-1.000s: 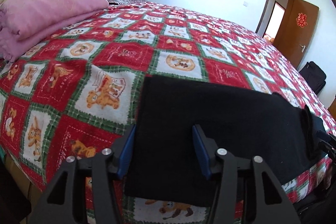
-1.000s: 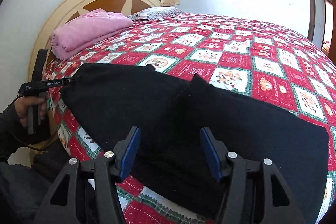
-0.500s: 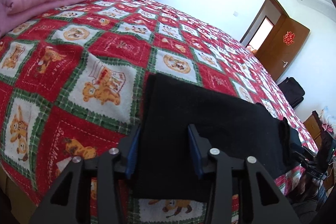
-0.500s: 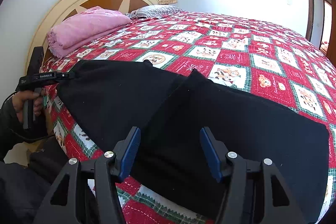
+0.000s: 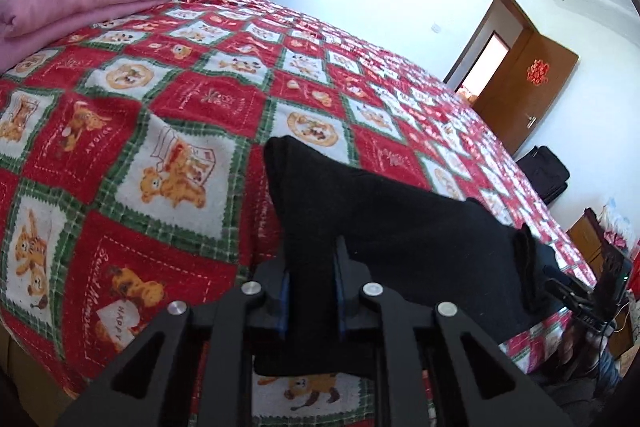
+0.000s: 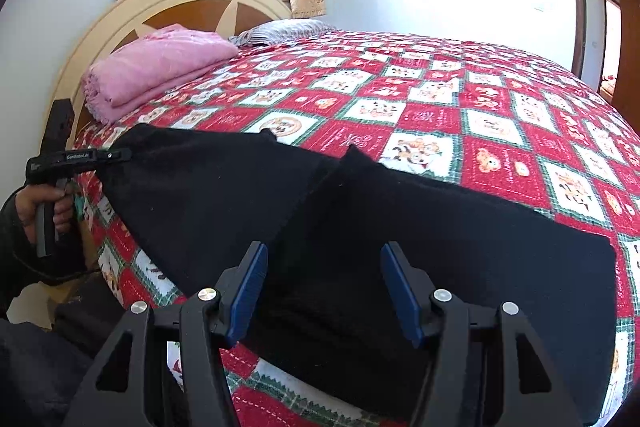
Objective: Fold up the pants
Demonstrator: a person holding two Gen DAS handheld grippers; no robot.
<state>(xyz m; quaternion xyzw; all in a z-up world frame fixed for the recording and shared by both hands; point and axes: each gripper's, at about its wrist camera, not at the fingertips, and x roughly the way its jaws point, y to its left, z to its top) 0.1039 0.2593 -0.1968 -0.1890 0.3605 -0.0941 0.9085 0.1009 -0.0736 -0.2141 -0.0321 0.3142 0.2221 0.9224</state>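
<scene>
Closest in, the left claw is closing on a bunched ridge of the black pants, fabric already squeezed between its blue pads, right at the end nearest the headboard. The right claw sits spread over the middle of the pants with nothing pinched, cloth just lying under it. The pants are laid flat along the near edge of the bed, on the red patchwork quilt, one layer overlapping another around the middle. My guess is they're soft, thick-ish knit or fleece: light, floppy, not slippery, so they'll sag and drag unless both ends get lifted together; hem and waist corners look like the spots to grab. Writing: the quilt squares in the left view read "HAPPY" and something like "Sweet Memories", and the left claw's body has a small white label in the right view, too tiny to read properly. Farther back there's a folded pink blanket by the headboard.
</scene>
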